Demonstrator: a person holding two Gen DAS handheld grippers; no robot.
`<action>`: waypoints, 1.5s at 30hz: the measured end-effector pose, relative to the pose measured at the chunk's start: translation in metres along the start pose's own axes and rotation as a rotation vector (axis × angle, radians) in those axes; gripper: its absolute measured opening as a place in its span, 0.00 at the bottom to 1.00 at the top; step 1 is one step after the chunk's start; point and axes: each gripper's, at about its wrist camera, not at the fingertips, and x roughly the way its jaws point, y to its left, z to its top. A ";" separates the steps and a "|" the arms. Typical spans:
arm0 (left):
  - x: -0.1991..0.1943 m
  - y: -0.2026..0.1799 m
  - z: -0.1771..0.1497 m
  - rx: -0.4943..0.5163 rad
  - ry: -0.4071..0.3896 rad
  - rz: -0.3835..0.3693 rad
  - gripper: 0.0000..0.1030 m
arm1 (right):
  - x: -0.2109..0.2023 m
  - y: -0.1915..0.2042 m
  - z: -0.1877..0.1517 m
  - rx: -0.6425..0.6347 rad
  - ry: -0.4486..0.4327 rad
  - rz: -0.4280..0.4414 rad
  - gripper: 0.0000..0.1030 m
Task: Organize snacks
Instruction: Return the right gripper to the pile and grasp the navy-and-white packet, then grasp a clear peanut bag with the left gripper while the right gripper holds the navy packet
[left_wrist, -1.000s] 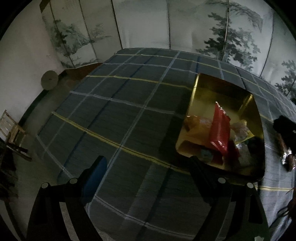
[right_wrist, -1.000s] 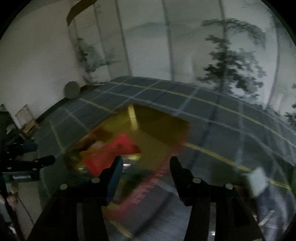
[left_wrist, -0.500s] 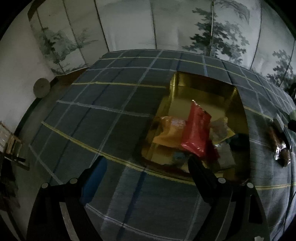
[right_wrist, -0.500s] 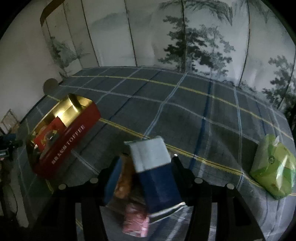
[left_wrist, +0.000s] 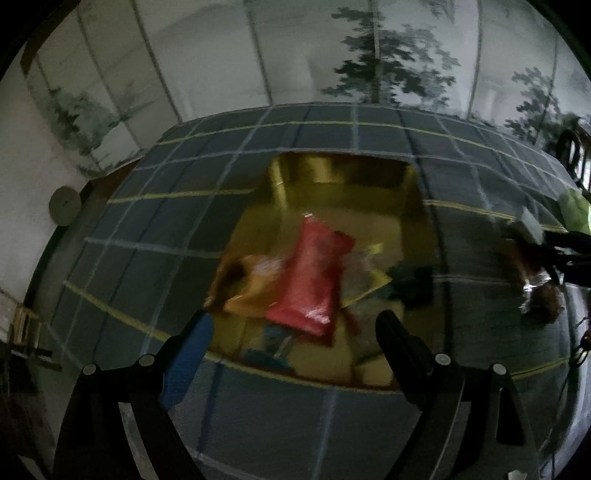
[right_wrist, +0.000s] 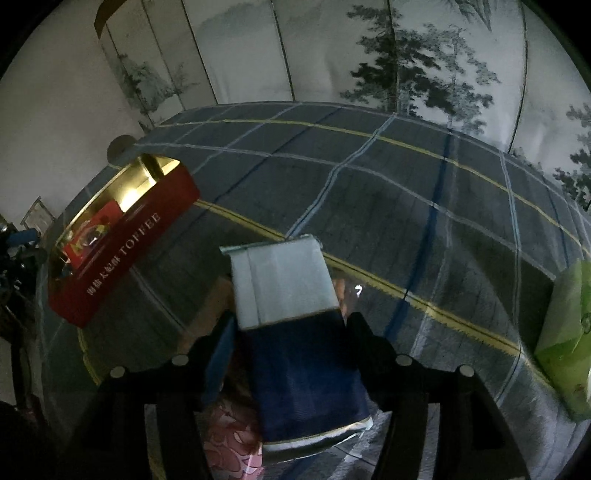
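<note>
We see the left gripper tilted steeply down over the plaid tablecloth, its jaws spread wide with nothing between them. Just beyond its fingertips sits the gold-lined toffee box, holding a red snack bag, an orange packet and other wrappers too blurred to name.

Further right, the right gripper also points steeply down. Its jaws have just been opening, and a blue and white snack packet lies between them; we cannot tell whether the pads still press on it. A pink wrapper lies under that packet. The toffee box stands well apart to the left, a green bag well apart to the right.
</note>
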 end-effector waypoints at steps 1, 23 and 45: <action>0.000 -0.005 0.002 0.009 -0.002 -0.007 0.85 | -0.001 0.000 -0.003 0.010 -0.012 -0.001 0.60; 0.010 -0.145 0.016 0.177 0.007 -0.255 0.85 | -0.061 -0.031 -0.078 0.198 -0.139 -0.456 0.49; 0.072 -0.212 0.042 0.073 0.177 -0.368 0.63 | -0.056 -0.049 -0.093 0.268 -0.087 -0.417 0.50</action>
